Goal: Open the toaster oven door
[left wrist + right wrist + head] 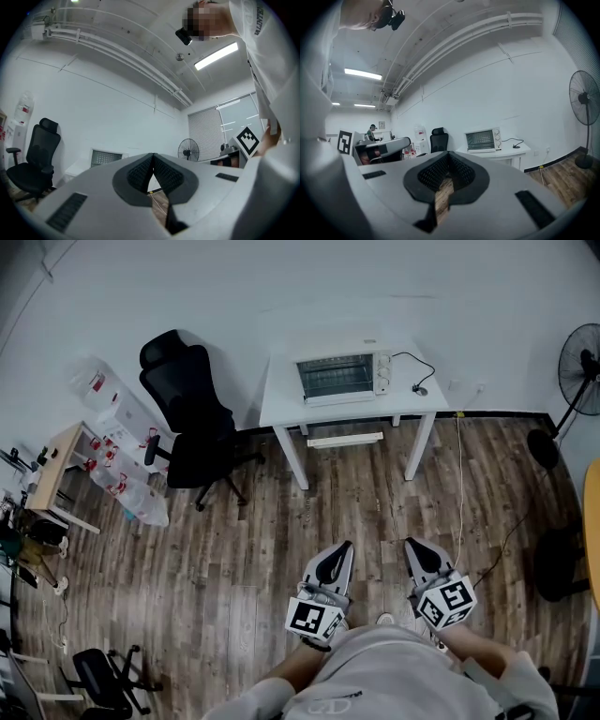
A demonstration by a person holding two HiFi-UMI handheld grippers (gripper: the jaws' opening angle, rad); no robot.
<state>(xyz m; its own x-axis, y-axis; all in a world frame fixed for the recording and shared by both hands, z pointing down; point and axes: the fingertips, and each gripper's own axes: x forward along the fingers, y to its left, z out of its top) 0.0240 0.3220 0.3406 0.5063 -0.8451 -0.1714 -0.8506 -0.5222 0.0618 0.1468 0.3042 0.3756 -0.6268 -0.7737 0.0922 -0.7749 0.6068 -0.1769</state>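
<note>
A white toaster oven (342,377) with its glass door closed stands on a white table (281,407) against the far wall. It also shows in the right gripper view as the toaster oven (483,140) and, partly hidden, in the left gripper view (106,158). My left gripper (347,546) and right gripper (410,542) hang close to the person's body, far from the table, pointing toward it. The left gripper (153,155) has its pads pressed together with nothing between them. On the right gripper (448,153) the tips also meet, empty.
A black office chair (192,413) stands left of the table. A standing fan (581,357) is at the far right, and a cord (459,484) runs across the wood floor. A wooden desk (52,474) and bags sit at the left, with a small chair (103,681) at the bottom left.
</note>
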